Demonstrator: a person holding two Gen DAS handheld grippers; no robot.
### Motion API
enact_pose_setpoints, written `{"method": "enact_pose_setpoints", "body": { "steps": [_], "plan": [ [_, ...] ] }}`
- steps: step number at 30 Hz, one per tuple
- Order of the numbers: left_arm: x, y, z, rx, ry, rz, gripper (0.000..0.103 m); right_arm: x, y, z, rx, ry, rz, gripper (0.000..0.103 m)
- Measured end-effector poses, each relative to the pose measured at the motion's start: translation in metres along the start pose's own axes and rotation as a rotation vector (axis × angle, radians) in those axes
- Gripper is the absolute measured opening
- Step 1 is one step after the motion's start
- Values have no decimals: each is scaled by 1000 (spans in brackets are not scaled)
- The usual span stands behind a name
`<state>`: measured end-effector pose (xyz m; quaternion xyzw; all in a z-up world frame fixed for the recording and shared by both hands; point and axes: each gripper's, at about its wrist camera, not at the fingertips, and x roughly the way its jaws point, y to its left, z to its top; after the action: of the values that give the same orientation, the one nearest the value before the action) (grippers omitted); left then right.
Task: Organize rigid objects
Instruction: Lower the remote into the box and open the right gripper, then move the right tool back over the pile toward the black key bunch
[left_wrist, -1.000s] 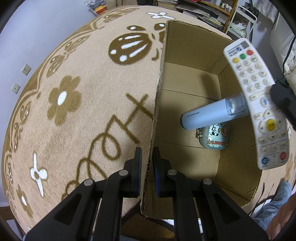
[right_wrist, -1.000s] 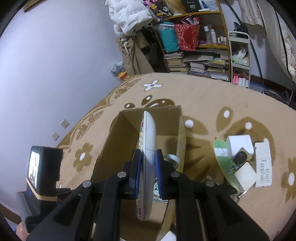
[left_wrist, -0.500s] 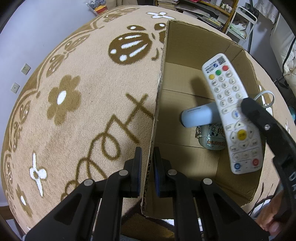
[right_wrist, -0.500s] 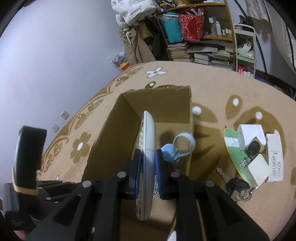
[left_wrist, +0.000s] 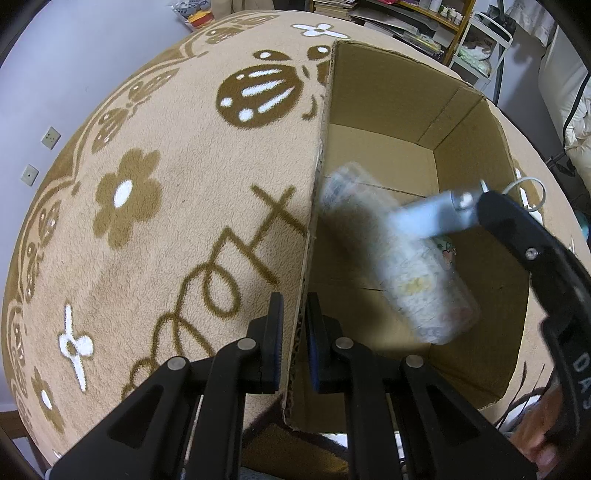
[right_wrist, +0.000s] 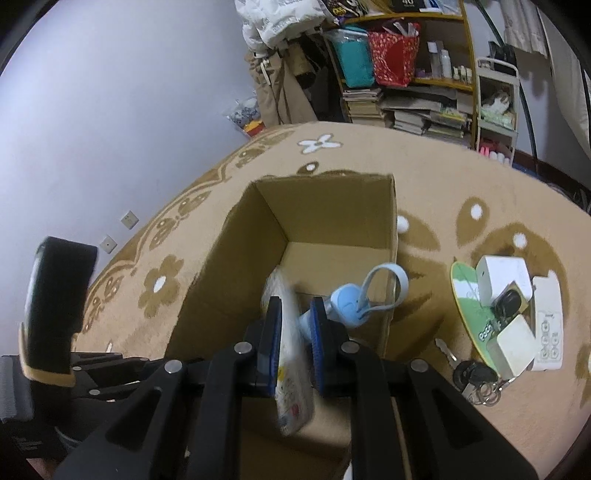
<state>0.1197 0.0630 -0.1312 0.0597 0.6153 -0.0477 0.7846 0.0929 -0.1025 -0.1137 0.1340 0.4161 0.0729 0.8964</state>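
An open cardboard box (left_wrist: 388, 92) stands on the flowered carpet. My left gripper (left_wrist: 295, 321) is shut on the top edge of its left wall. A white remote (left_wrist: 402, 258) shows as a blur inside the box, tilted, apart from the right gripper's finger (left_wrist: 517, 236). From the right wrist, the remote (right_wrist: 286, 332) leans loose between the jaws of my right gripper (right_wrist: 295, 314), with a gap to the right pad. A pale blue bottle (right_wrist: 347, 302) with a loop strap lies in the box (right_wrist: 332, 206) over a cartoon tin (left_wrist: 447, 247).
On the carpet right of the box lie a green round card (right_wrist: 469, 310), two white boxes (right_wrist: 502, 277), a small white remote (right_wrist: 550, 332) and keys (right_wrist: 472, 376). Crowded shelves (right_wrist: 406, 74) line the back wall. A hand (left_wrist: 535, 443) shows at the lower right.
The right gripper carried the remote from above the box rim down into it. The remote is now blurred, swung leftward and away from the finger. The left gripper has not moved.
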Motion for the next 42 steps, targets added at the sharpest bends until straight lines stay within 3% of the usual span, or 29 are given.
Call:
{"method": "enact_pose_setpoints", "body": {
  "steps": [12,19,21,23,27,29,32,38,42],
  "plan": [
    [-2,-1,-1,-4,-1,-3,12,-20,-13,11,-4,-28,-58,17],
    [-2,-1,-1,-4,-1,-4,12,-25,-25,14,8,-14,-67,23],
    [-2,-1,-1,-3,-1,-2,12,-27,-26,15,10,-12,-91,33],
    [-3,0,0,-5,-1,-4,12,-34,-28,16,12,-31,-86,51],
    [-3,0,0,-4,0,-4,12,-44,-29,20,6,-55,-88,57],
    [-3,0,0,-5,0,-5,12,-48,-30,20,-1,-70,-119,77],
    [-3,0,0,-5,0,-4,12,-52,-37,21,0,-82,-162,92],
    [-3,0,0,-5,0,-5,12,-56,-64,21,63,-59,-204,102],
    [-4,0,0,-4,0,-4,12,-59,-84,19,103,-77,-245,102]
  ]
}}
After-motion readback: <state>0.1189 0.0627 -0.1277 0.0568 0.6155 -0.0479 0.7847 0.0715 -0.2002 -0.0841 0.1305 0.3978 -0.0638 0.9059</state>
